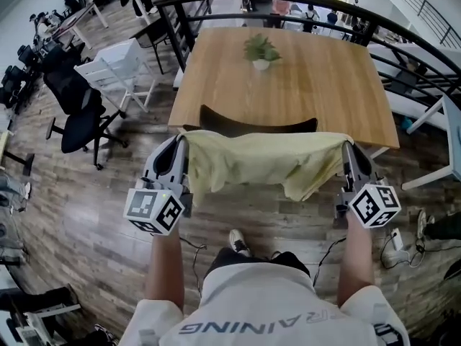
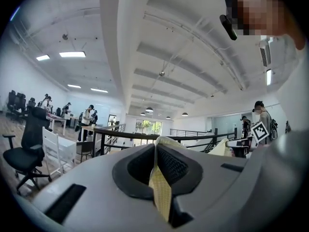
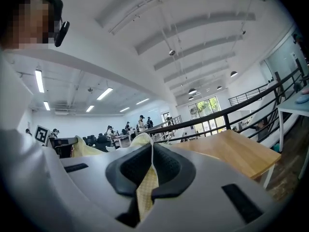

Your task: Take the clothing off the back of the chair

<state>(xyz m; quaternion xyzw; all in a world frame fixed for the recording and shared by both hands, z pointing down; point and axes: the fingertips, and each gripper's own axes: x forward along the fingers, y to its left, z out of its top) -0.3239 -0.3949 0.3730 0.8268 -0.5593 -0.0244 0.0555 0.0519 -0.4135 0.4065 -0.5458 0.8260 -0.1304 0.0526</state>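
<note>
A pale yellow garment [image 1: 263, 163] hangs stretched between my two grippers, just in front of the dark chair back [image 1: 258, 125] pushed in at the wooden table [image 1: 317, 85]. My left gripper [image 1: 183, 141] is shut on the garment's left corner, and yellow cloth [image 2: 161, 190] runs pinched between its pads. At the other end my right gripper [image 1: 347, 147] is shut on the right corner, with a strip of cloth [image 3: 145, 187] clamped in its jaws. The garment's lower edge sags at the right, and whether it still touches the chair back cannot be told.
A small potted plant [image 1: 261, 52] stands on the table. A black office chair [image 1: 79, 110] and a white chair [image 1: 119, 71] stand at the left. A black railing [image 1: 310, 13] curves behind the table. A white table [image 1: 450, 132] is at the right. Cables lie on the wood floor.
</note>
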